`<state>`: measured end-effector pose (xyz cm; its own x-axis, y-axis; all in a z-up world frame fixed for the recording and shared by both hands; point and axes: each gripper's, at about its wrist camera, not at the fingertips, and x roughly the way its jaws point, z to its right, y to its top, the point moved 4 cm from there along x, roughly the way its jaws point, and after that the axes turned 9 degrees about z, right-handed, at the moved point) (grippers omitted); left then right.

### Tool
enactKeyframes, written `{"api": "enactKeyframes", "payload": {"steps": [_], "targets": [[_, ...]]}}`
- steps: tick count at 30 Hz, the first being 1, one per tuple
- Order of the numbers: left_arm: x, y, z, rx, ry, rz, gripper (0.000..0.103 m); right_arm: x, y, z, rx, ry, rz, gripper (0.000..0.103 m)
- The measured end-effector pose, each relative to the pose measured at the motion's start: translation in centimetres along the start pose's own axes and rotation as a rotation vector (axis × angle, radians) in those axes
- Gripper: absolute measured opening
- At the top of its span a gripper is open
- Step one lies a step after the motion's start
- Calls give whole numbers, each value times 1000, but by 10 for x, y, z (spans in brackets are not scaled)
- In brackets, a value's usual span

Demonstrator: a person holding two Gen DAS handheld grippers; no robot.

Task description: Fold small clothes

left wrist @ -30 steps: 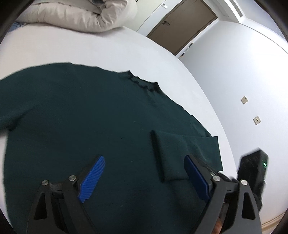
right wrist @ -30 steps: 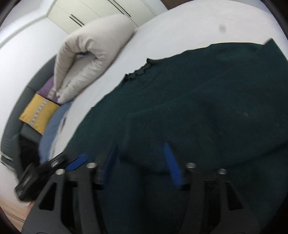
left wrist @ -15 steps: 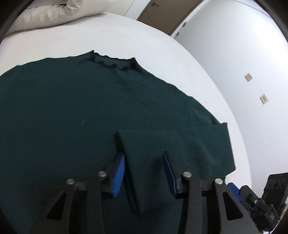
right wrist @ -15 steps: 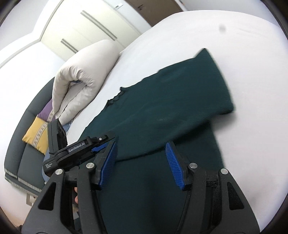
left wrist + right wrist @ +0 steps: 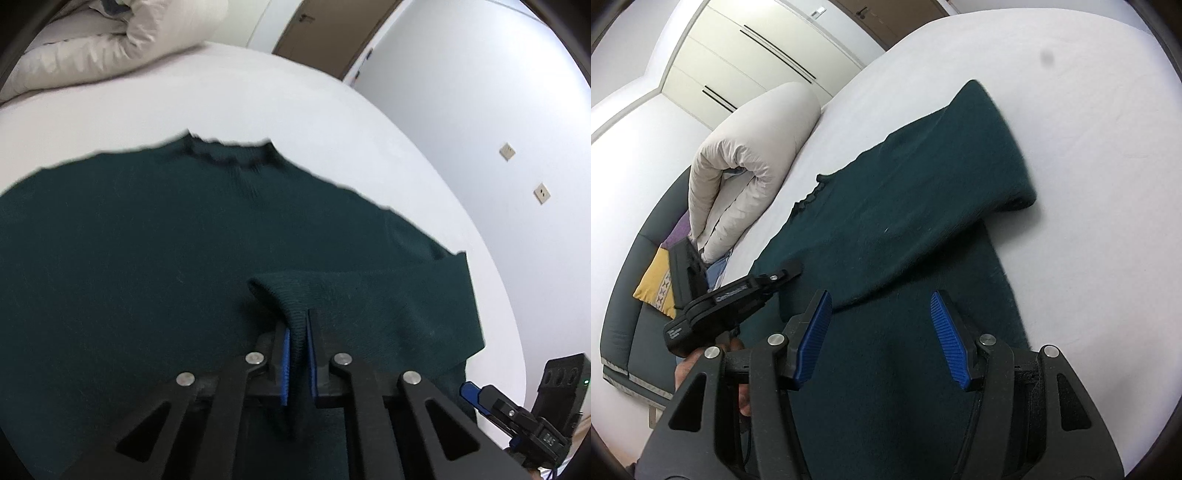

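Observation:
A dark green sweater [image 5: 155, 240] lies flat on the white bed, collar [image 5: 229, 155] at the far side. One sleeve [image 5: 369, 306] is folded across the body. My left gripper [image 5: 298, 332] is shut on that sleeve's cuff [image 5: 288, 299] and lifts it slightly. In the right wrist view the sweater [image 5: 905, 206] lies ahead with the sleeve folded over it. My right gripper [image 5: 881, 325] is open and empty above the lower body of the sweater. The left gripper also shows in the right wrist view [image 5: 738, 295], at the left.
A rolled beige duvet [image 5: 110, 40] lies at the head of the bed, also in the right wrist view [image 5: 750, 155]. A dark sofa with a yellow cushion [image 5: 659, 280] stands beyond the bed edge. White bed sheet [image 5: 1089, 147] surrounds the sweater.
My left gripper has closed on the sleeve cuff, having been open a second ago. My right gripper has let go of the sweater, opened wider and pulled back.

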<state>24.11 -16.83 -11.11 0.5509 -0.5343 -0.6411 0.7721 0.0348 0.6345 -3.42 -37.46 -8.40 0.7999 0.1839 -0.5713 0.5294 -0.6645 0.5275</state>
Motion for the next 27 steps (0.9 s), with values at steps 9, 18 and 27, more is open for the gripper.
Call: {"api": "enactKeyframes", "payload": {"steps": [9, 18, 27], "targets": [[-48, 35, -60, -37, 82, 125, 8, 4, 45, 11, -6, -73, 66, 55], [-30, 27, -100, -37, 153, 116, 8, 46, 115, 14, -74, -203, 85, 55], [-22, 21, -103, -43, 143, 120, 8, 124, 154, 33, -56, -239, -32, 53]]}}
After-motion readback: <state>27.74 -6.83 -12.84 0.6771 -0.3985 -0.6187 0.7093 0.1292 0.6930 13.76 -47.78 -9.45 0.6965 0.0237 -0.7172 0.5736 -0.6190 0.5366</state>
